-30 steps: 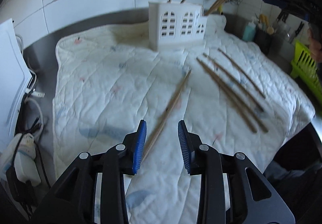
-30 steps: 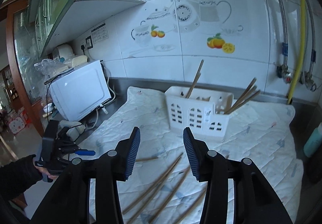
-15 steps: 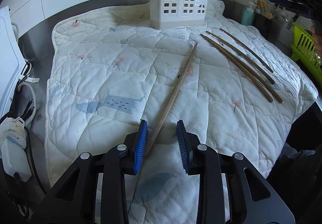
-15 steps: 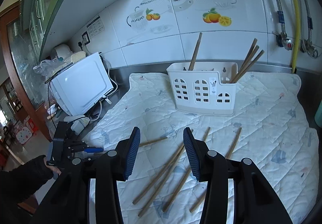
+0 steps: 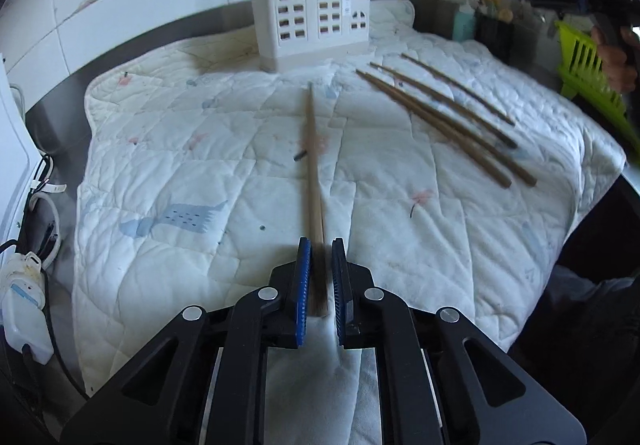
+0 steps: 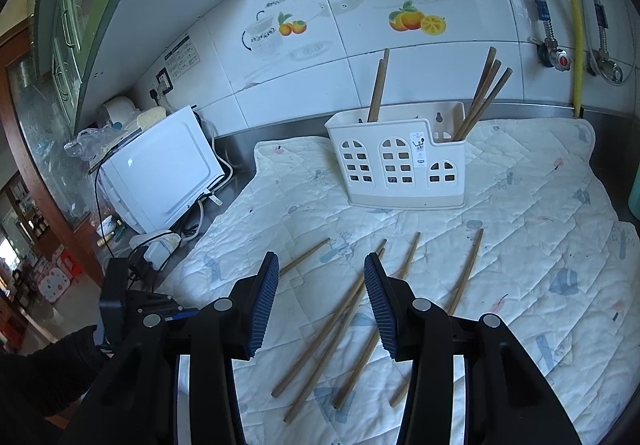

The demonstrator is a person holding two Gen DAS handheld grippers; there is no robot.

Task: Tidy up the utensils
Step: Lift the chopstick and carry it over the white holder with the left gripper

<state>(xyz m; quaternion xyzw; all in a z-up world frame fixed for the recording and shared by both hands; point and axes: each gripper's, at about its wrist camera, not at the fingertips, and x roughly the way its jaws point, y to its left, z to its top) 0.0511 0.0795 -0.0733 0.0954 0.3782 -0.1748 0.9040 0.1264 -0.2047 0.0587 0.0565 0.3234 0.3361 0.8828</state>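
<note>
Left claw (image 5: 320, 277) has just been closing and now pinches the near end of a single chopstick (image 5: 313, 165) lying ahead on the quilt (image 5: 200, 173); it looks ready to lift toward the holder (image 5: 310, 25) beyond. Right claw (image 6: 320, 301) hangs half-open, empty.

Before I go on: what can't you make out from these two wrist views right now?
- Left wrist view: near end of the chopstick is blurred between the left gripper pads, so contact is unclear.
- Right wrist view: the right gripper fingers cover parts of the loose chopsticks.
- Both views: the utensil holder walls hide its inside.
</note>
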